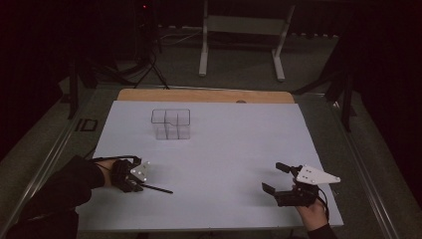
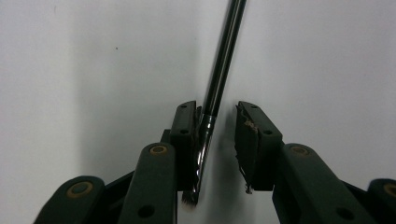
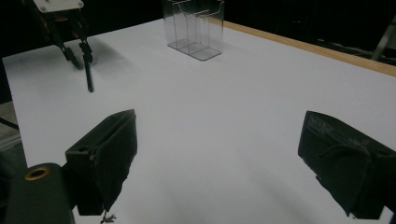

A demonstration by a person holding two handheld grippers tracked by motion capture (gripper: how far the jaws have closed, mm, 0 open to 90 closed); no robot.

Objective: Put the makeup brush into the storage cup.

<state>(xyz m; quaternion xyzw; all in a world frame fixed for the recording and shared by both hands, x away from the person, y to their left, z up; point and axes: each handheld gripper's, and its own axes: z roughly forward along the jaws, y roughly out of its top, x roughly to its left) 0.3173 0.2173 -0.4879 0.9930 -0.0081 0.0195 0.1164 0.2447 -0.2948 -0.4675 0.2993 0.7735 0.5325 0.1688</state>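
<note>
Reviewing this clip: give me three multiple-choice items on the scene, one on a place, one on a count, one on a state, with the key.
1. Where does the clear organiser stand?
A. on the far part of the white table
B. between the right gripper's jaws
C. on the floor

2. How many grippers are over the table?
A. one
B. two
C. three

3. How do the right gripper's jaws stand?
A. shut on a cup
B. wide open with nothing between
C. shut on the brush

Key: 1 A, it sits beyond both grippers; 2 B, the left gripper, around a thin black brush, and the right gripper; 3 B, bare table shows between its jaws.
</note>
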